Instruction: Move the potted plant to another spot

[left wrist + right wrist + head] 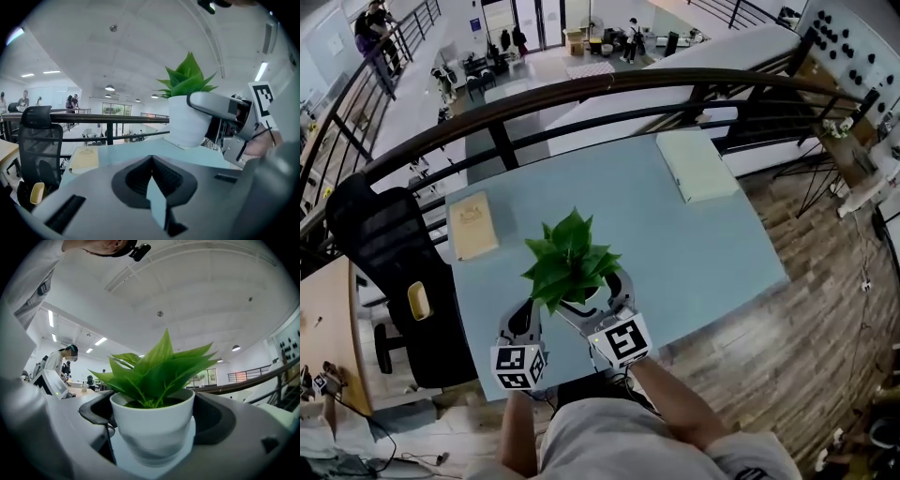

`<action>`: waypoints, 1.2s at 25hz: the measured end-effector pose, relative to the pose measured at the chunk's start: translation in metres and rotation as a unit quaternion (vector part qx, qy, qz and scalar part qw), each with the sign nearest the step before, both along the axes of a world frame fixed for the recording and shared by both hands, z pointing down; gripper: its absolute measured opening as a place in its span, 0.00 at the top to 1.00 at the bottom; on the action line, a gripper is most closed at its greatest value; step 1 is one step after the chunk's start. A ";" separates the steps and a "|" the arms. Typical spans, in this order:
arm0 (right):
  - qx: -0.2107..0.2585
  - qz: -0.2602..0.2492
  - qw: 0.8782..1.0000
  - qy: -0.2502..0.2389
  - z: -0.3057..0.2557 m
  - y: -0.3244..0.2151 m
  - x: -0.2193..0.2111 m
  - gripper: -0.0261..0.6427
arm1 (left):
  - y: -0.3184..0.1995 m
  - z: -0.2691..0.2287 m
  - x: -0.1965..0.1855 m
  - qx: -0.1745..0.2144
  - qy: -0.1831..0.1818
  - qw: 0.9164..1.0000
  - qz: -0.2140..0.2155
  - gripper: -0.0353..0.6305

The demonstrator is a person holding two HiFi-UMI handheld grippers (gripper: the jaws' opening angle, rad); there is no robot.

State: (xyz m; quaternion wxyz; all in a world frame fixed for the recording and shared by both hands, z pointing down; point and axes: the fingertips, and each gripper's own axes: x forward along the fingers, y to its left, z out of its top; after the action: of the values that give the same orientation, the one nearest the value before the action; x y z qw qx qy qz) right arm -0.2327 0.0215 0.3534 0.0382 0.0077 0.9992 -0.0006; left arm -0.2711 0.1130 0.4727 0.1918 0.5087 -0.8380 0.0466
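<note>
A potted plant (572, 261) with broad green leaves in a white pot (152, 427) is near the front edge of the light blue table (703, 253). My right gripper (592, 300) is shut on the pot, one jaw on each side of it. In the left gripper view the pot (187, 119) stands at the right with a right gripper finger (211, 104) wrapped round it. I cannot tell whether the pot's base touches the table. My left gripper (528, 307) (151, 161) sits just left of the pot, shut and holding nothing.
A tan notebook (472, 225) lies at the table's left, and a pale green book (697, 164) at its far right. A black office chair (389, 272) with a yellow cup (419, 300) stands left of the table. A dark railing (581, 94) runs behind it.
</note>
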 end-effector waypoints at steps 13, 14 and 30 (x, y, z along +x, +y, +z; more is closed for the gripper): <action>0.014 0.068 0.997 -0.014 -0.010 -0.036 0.069 0.19 | -0.049 -0.011 0.062 0.001 -0.018 0.996 0.082 0.93; 0.015 0.075 0.997 -0.014 -0.010 -0.040 0.074 0.19 | -0.053 -0.011 0.067 0.002 -0.018 0.996 0.088 0.93; 0.010 0.186 0.983 -0.001 0.007 -0.107 0.159 0.18 | -0.115 0.000 0.141 -0.005 -0.012 0.982 0.189 0.93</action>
State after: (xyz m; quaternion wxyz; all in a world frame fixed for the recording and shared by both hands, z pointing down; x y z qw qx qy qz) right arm -0.0736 -0.0860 0.3606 0.0386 -0.1777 0.9832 0.0166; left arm -0.1298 -0.0021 0.4723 0.1721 0.6564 -0.7286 0.0927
